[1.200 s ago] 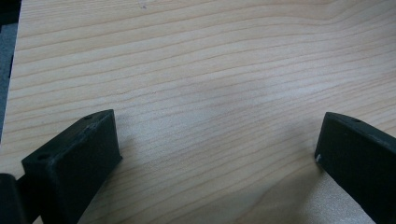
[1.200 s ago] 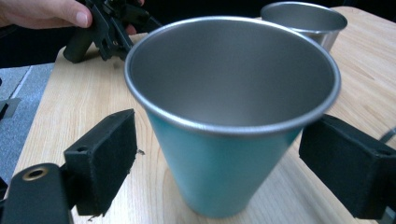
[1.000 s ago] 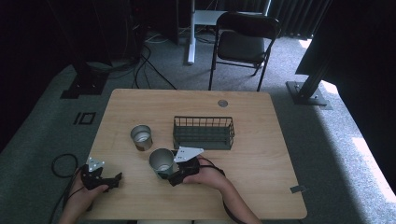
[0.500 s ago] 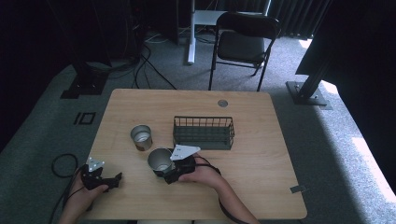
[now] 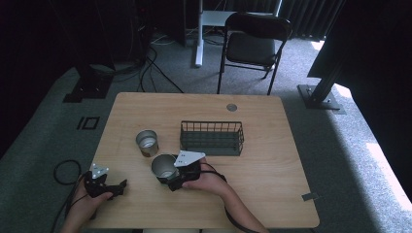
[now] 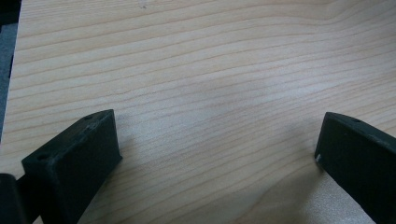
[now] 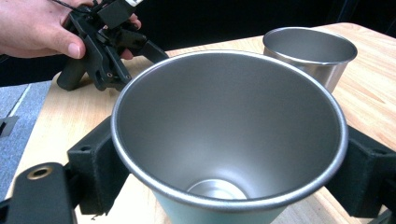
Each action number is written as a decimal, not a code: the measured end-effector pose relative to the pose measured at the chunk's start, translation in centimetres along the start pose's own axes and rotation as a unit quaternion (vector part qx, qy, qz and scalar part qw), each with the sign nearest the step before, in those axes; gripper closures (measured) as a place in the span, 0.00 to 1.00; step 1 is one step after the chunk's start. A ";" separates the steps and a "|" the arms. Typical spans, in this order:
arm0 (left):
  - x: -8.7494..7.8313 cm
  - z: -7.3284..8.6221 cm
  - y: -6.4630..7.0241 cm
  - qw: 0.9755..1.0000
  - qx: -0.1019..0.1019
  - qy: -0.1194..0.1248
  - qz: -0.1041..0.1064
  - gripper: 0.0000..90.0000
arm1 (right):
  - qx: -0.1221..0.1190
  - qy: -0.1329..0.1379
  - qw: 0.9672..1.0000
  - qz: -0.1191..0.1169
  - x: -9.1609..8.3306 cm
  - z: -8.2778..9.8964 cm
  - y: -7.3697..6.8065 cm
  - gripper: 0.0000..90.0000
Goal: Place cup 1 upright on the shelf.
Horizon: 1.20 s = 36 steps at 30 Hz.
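A steel cup (image 5: 163,166) (image 7: 229,126) stands near the table's front middle, with my right gripper (image 5: 171,179) (image 7: 229,172) shut on it, one black jaw pressed on each side of its wall. I see straight into its empty inside. A second steel cup (image 5: 146,141) (image 7: 309,51) stands upright just beyond it, apart from it. My left gripper (image 5: 108,187) (image 6: 215,149) rests at the table's front left corner, jaws wide open over bare wood with nothing between them. In the right gripper view, the left gripper (image 7: 105,42) lies behind the held cup in a hand.
A dark wire basket (image 5: 212,138) stands empty at the middle of the wooden table (image 5: 272,165), right of the second cup. A small round grommet (image 5: 231,107) sits near the far edge. A folding chair (image 5: 255,46) stands beyond the table.
My right gripper has edged slightly to the left with the cup in it. The left gripper, the second cup and the basket have stayed put.
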<state>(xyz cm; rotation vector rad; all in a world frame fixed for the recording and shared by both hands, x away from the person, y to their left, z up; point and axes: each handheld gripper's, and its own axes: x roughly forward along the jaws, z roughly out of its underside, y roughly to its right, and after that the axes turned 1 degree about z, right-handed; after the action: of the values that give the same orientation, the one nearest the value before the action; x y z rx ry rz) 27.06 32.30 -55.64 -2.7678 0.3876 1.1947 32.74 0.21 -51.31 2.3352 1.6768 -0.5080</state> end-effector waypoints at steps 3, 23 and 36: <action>0.0 0.0 0.0 1.000 0.000 0.000 0.000 0.00 | 0.004 0.002 1.000 0.002 -0.1 -0.1 0.0 0.14; 0.0 0.0 0.0 1.000 0.000 0.000 0.000 0.00 | 0.021 0.019 1.000 0.013 -1.7 -2.5 0.5 0.14; 0.0 0.0 0.0 1.000 0.001 0.000 0.000 0.00 | 0.019 0.037 0.999 0.032 -3.3 -4.5 1.0 0.14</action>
<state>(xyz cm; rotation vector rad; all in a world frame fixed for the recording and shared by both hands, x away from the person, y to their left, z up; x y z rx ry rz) 27.06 32.31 -55.64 -2.7654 0.3882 1.1938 33.36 -1.32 -45.86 2.4543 1.6319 -0.4521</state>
